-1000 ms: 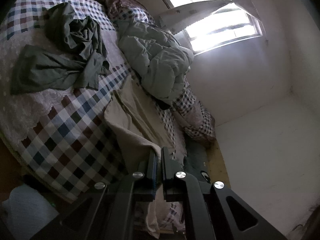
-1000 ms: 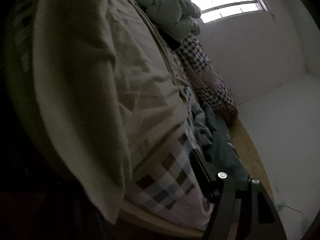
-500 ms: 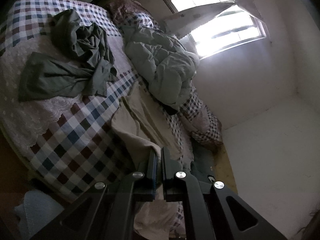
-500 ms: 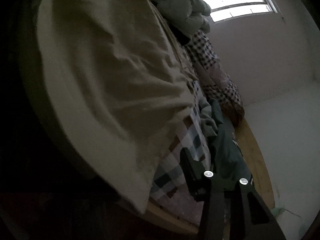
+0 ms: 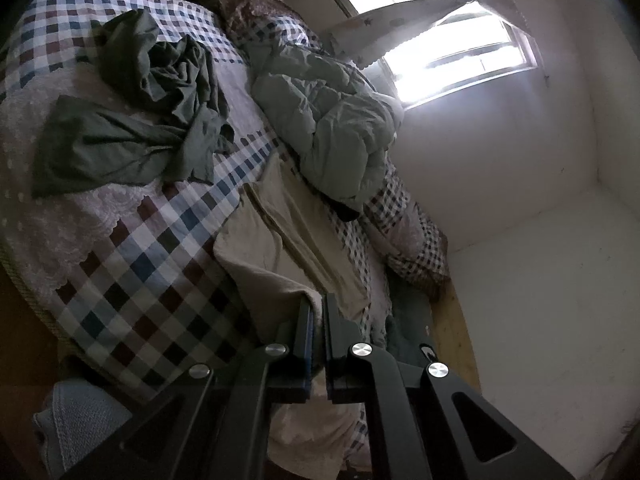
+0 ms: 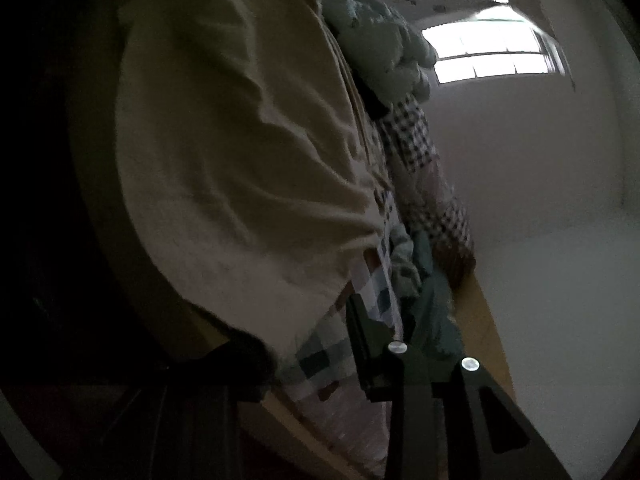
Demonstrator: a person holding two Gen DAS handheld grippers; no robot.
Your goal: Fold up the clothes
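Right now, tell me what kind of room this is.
Most likely a bedroom. A bed with a checked cover fills the left wrist view, a bunched pale quilt lies along it near the window, and clothes are spread on top: a dark green garment and a beige one.

No writing, label, brand mark or number can be read in either view — not on the checked bedspread [image 5: 132,264], the beige garment [image 6: 240,152], or the white wall [image 5: 520,168] — both views are dim.
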